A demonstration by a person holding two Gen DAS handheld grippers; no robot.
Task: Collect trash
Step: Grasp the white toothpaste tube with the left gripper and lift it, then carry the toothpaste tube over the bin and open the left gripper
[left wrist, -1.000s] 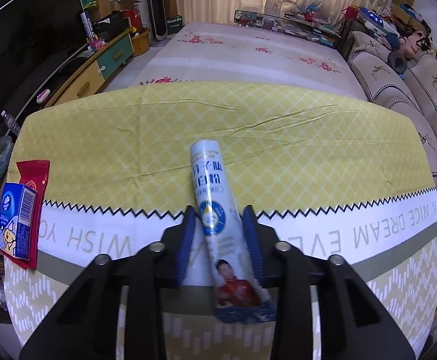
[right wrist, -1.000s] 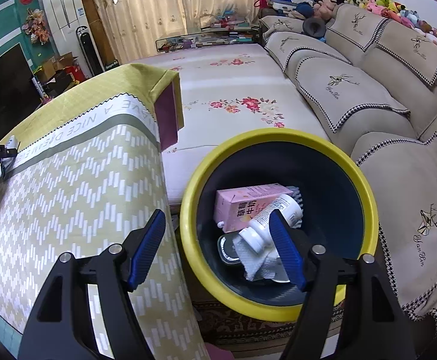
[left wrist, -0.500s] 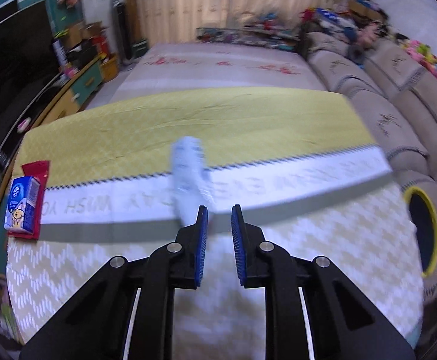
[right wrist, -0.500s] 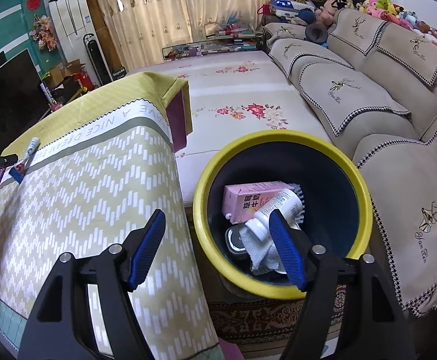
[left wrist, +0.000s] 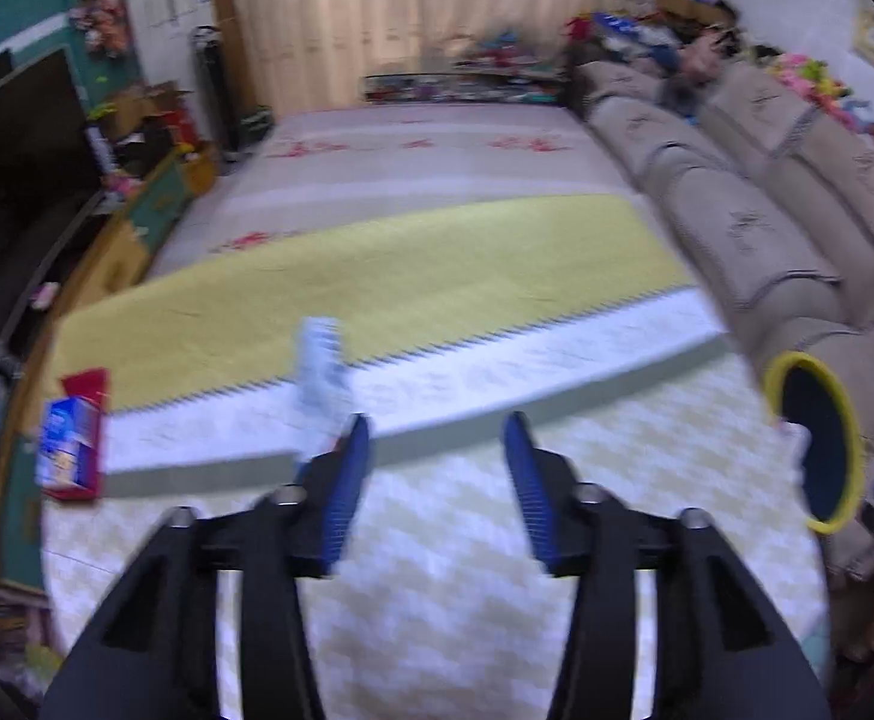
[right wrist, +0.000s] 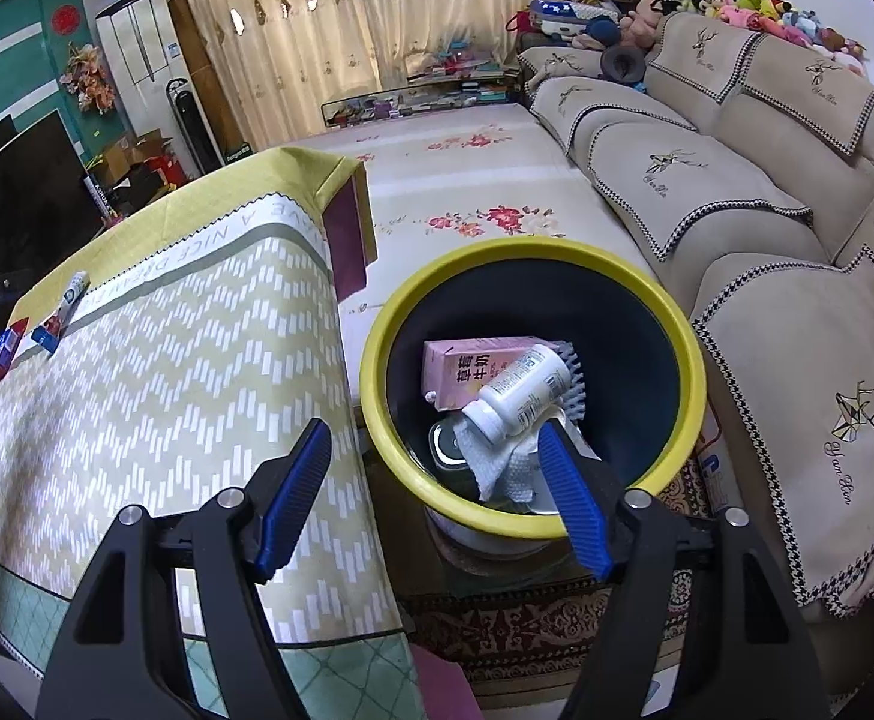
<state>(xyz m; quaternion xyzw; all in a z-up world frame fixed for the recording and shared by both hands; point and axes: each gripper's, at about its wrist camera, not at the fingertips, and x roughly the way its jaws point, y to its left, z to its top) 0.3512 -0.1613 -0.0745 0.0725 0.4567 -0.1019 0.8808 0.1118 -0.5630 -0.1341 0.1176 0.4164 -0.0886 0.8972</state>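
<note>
Patterned tablecloth point(left wrist: 496, 276) is carrying the white tube point(left wrist: 320, 366) again: the left gripper point(left wrist: 434, 480) is opening, empty (tube lying at eleven o'clock), so it needs regrasping; the right gripper point(right wrist: 437, 492) is hovering wide, empty, over the yellow bin point(right wrist: 691, 372).

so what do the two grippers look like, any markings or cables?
Both match: the left gripper and right gripper have black angular plastic arms with triangular cut-outs and silver screw heads. The jaws carry ribbed blue pads. No cables, markings, hands or sleeves are visible in either wrist view.
</note>
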